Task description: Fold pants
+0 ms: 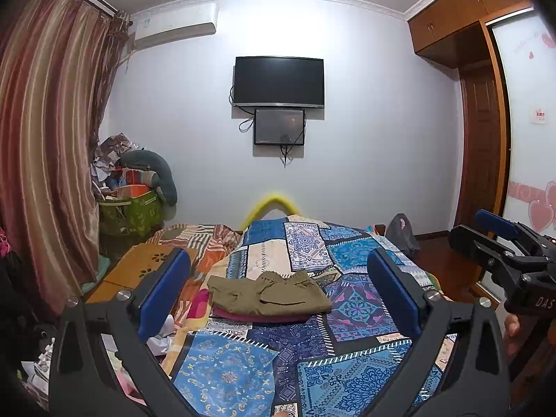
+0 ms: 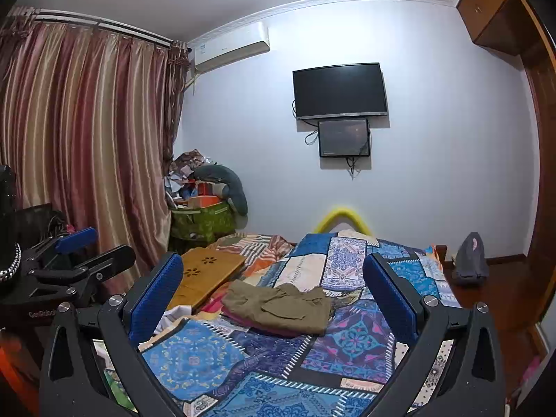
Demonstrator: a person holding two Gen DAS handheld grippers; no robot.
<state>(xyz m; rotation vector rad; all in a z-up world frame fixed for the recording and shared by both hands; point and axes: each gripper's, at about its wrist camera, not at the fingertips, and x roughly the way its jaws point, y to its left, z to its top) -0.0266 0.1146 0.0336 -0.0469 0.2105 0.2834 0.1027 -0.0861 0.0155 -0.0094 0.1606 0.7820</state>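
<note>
Olive-green pants (image 1: 269,293) lie folded on top of a folded magenta garment (image 1: 257,317) on the patchwork bedspread (image 1: 358,305). The pants (image 2: 278,307) and the magenta garment (image 2: 243,319) also show in the right wrist view. My left gripper (image 1: 274,295) is open and empty, held back from the pile and above the bed. My right gripper (image 2: 272,299) is open and empty too, also short of the pile. The right gripper shows at the right edge of the left wrist view (image 1: 500,239). The left gripper shows at the left of the right wrist view (image 2: 93,250).
A wooden lap desk (image 2: 205,274) lies left of the pile on a striped blanket (image 1: 212,243). A green bin of clutter (image 1: 132,212) stands by the curtain (image 1: 48,160). A grey bag (image 2: 469,260) sits on the floor at right. A wardrobe (image 1: 483,139) lines the right wall.
</note>
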